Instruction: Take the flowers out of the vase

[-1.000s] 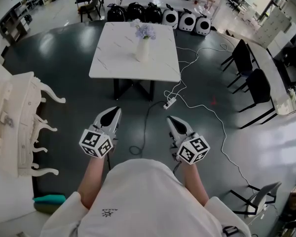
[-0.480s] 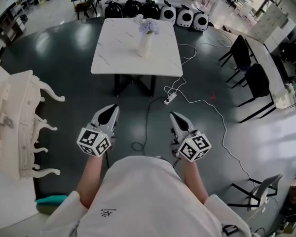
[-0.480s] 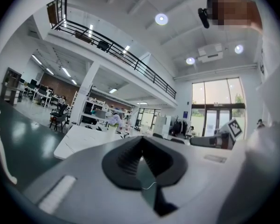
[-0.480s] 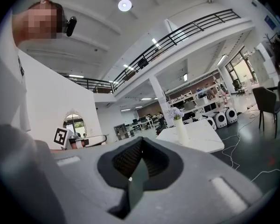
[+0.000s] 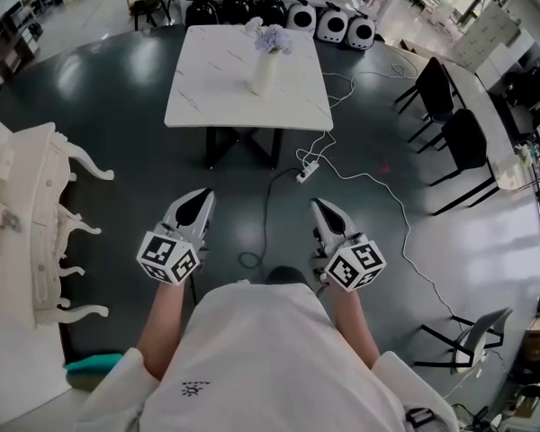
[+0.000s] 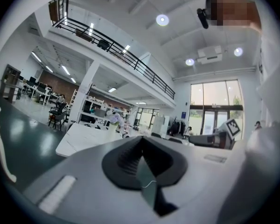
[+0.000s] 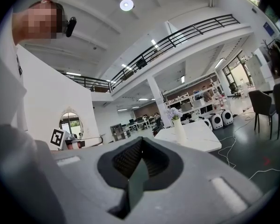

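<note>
Starting closest in, a white top [image 5: 270,358] is seen filling the bottom of the head view, with both forearms stretched forward from it. The left gripper [image 5: 201,196] and the right gripper [image 5: 319,205] are held level over the dark floor [image 5: 108,97], side by side and apart from each other, each with its marker cube nearest the body. In the left gripper view the jaws are seen pressed together with nothing between them, and the same is seen in the right gripper view (neither gripper carries anything). A black cable [image 5: 268,210] is laid across the floor between the two grippers, leading towards a white power strip [image 5: 304,171]. At the left edge a carved cream piece of furniture [image 5: 27,205] is seen, its curved legs pointing right. Further on, well apart from both grippers, a white worktop [image 5: 207,93] stands on dark legs. The white vase [image 5: 264,72] is set upright on its far half, and the pale purple flowers [image 5: 272,39] are seated in its neck. Vase and flowers are caught in the right gripper view too, ahead and to the right of the closed jaws. Beyond the worktop a row of rounded black and white cases [image 5: 333,27] is lined up, and black chairs [image 5: 450,115] are set at the right.
</note>
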`<state>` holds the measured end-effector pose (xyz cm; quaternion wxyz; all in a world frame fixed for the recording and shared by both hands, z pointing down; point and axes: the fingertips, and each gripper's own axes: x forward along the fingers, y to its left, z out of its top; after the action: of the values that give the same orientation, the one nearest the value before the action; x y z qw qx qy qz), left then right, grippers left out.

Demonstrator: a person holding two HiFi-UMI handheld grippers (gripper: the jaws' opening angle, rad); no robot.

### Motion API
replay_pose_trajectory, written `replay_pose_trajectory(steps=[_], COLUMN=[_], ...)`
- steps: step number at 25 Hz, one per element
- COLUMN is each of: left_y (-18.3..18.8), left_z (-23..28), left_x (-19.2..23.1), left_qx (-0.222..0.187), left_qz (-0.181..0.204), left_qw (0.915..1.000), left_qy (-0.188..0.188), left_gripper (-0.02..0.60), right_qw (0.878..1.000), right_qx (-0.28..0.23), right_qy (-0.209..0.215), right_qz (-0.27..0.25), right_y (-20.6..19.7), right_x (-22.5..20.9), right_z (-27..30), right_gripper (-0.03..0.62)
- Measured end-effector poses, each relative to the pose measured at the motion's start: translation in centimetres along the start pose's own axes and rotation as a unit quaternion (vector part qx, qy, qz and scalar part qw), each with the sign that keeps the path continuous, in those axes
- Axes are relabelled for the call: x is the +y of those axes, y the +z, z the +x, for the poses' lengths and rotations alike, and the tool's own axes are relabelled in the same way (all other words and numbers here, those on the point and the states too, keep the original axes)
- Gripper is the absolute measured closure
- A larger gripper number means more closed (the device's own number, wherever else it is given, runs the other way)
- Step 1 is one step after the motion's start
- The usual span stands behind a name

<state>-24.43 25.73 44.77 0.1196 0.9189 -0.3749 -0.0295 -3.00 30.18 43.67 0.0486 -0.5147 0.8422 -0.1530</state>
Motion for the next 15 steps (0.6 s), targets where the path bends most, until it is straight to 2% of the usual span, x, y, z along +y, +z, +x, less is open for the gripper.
replay_pose_trajectory(steps=[9,15], left_y=[-0.3,-0.3], left_z=[0.7,3.3], left_x=[0.1,0.0], left_qx=[0.002,0.004], left_qz=[-0.001,0.006], left_qw=[1.0000,0.9999], left_qy=[0.003,0.010], left_gripper=[0.594,0.594], right_qw=[1.000,0.999], right_qx=[0.007,0.007], right_qy=[0.018,0.034], right_qz=[-0.005,-0.001], right_y=[-0.3,0.2], right_x=[-0.1,-2.5], right_z=[0.9,2.5], right_gripper=[0.595,0.595])
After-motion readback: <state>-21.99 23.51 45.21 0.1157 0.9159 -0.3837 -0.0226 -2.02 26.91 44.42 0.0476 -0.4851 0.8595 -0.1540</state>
